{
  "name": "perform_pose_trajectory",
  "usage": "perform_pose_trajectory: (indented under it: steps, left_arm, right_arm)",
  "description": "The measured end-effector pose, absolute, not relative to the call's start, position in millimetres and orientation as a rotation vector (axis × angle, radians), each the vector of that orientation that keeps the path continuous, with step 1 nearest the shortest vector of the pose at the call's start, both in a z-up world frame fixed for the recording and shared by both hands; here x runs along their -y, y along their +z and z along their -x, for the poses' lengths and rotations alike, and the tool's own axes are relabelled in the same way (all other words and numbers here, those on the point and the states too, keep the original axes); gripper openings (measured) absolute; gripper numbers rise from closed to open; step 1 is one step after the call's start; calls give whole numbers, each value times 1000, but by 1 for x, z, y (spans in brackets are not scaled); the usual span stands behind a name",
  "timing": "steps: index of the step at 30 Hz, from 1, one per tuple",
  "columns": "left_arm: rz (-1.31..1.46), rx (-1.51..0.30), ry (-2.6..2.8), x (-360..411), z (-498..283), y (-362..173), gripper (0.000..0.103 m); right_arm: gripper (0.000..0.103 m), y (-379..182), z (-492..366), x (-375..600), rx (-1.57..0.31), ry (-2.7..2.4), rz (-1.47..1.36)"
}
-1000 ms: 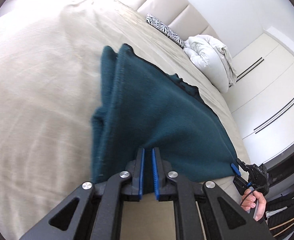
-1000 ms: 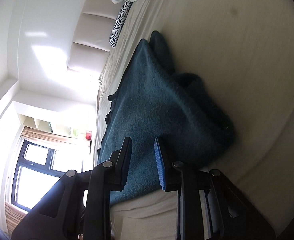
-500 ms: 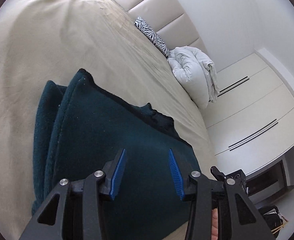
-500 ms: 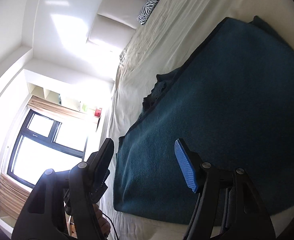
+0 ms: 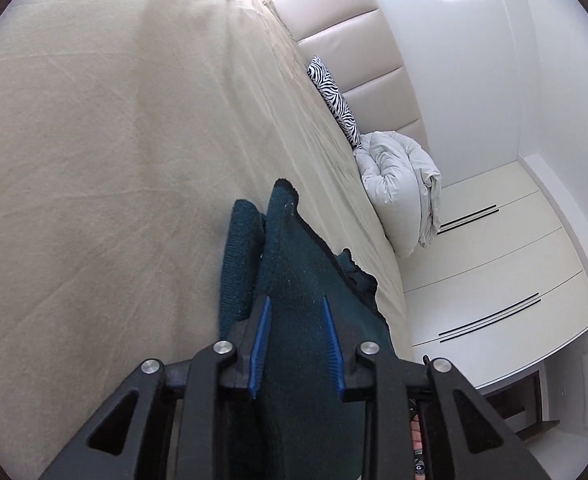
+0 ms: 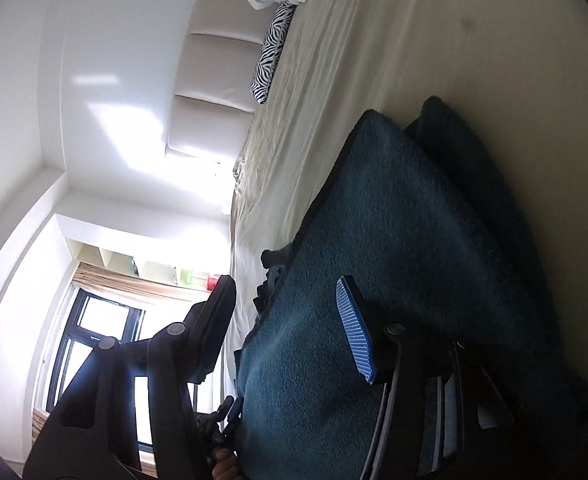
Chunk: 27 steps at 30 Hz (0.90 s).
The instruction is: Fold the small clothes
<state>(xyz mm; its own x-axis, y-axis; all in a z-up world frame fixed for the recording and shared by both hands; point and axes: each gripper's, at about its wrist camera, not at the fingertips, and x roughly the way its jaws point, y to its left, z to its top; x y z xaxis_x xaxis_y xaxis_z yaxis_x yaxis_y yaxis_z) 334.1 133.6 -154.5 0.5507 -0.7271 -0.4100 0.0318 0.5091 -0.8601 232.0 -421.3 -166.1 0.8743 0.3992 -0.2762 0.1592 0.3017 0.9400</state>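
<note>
A dark teal fleece garment (image 5: 294,280) lies folded in layers on the beige bed sheet (image 5: 93,160). My left gripper (image 5: 296,344) is open, its blue pads (image 5: 259,344) standing apart just above the near part of the garment. In the right wrist view the same garment (image 6: 394,220) fills the lower right. My right gripper (image 6: 289,320) is wide open over its near edge, with one blue pad (image 6: 354,328) over the cloth and the other finger off its side. Neither gripper holds cloth.
A zebra-print pillow (image 5: 334,96) and a white bundled duvet (image 5: 402,184) lie by the padded headboard (image 5: 354,40). White wardrobe doors (image 5: 494,272) stand past the bed's side. A window (image 6: 93,340) and shelves show in the right wrist view.
Both grippers let go of the garment and opened, the left from shut and the right from a narrow gap. They then drew back, and the garment lies flat, folded over.
</note>
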Motion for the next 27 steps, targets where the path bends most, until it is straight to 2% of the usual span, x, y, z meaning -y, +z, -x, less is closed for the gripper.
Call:
perform_pose_trajectory:
  steps: [3, 4, 5, 6, 17, 19, 27]
  left_arm:
    - [906, -860, -526, -142, -313, -139, 57]
    - [902, -862, -527, -143, -307, -137, 60]
    - [902, -877, -524, -143, -302, -137, 62]
    - [904, -894, -522, -142, -297, -138, 62]
    - [843, -1035, -465, -131, -290, -151, 65]
    - [891, -1043, -473, -130, -295, -152, 69]
    - [918, -1101, -566, -120, -321, -157, 69]
  right_arm:
    - [53, -154, -213, 435, -488, 102, -1261]
    - [53, -148, -208, 433, -489, 94, -1246]
    - [59, -141, -203, 427, -494, 94, -1217]
    - [61, -136, -201, 417, -505, 107, -1187]
    - [62, -128, -217, 279, -750, 385, -1067]
    - [61, -133, -220, 266, -780, 396, -1062]
    - [62, -131, -209, 250, -808, 456, -1085]
